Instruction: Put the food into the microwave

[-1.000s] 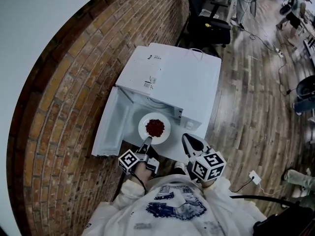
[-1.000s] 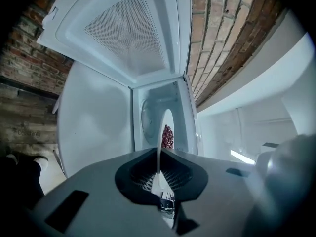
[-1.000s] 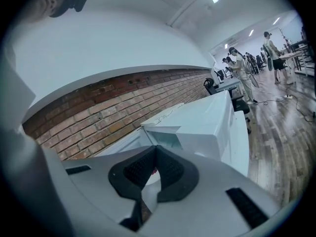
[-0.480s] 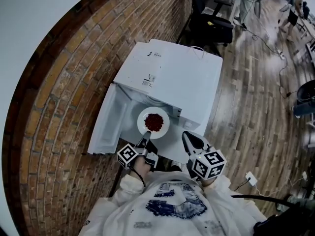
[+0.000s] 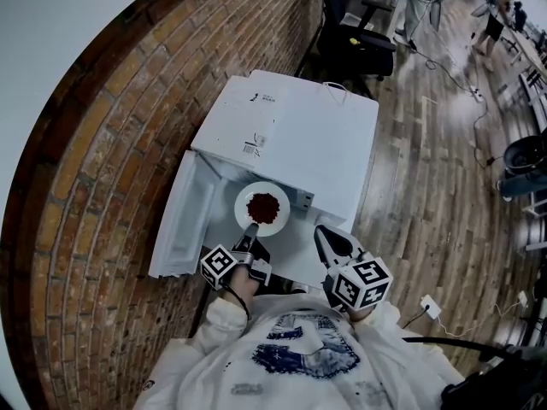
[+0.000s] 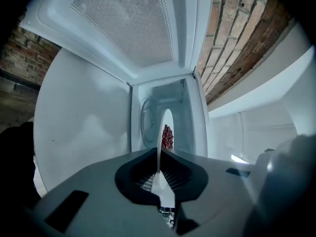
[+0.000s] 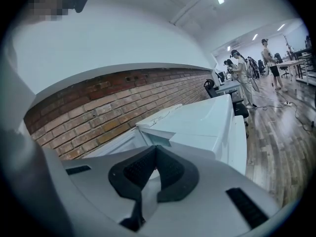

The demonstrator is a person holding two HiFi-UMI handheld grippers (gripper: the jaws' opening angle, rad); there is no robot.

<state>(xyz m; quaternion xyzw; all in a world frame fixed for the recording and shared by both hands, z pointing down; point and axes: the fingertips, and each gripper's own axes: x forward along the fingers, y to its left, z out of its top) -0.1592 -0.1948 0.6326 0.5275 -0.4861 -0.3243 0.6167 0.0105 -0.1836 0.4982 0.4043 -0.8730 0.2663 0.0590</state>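
Since a second ago we have carried the plate (image 5: 243, 198) forward, and it now hangs at the mouth of the microwave (image 5: 299, 135). We see the microwave white and boxy beside the brick wall (image 5: 111, 126), its door (image 5: 184, 216) swung wide to the left. The plate is white, with a heap of red food (image 5: 263, 205) at its middle. Our left gripper (image 5: 250, 231) is clamped on the plate's near rim — the rim shows thin between its pads. Our right gripper (image 5: 322, 231) holds nothing, jaws together, just right of the plate, above the front edge of the white table (image 5: 295, 253).
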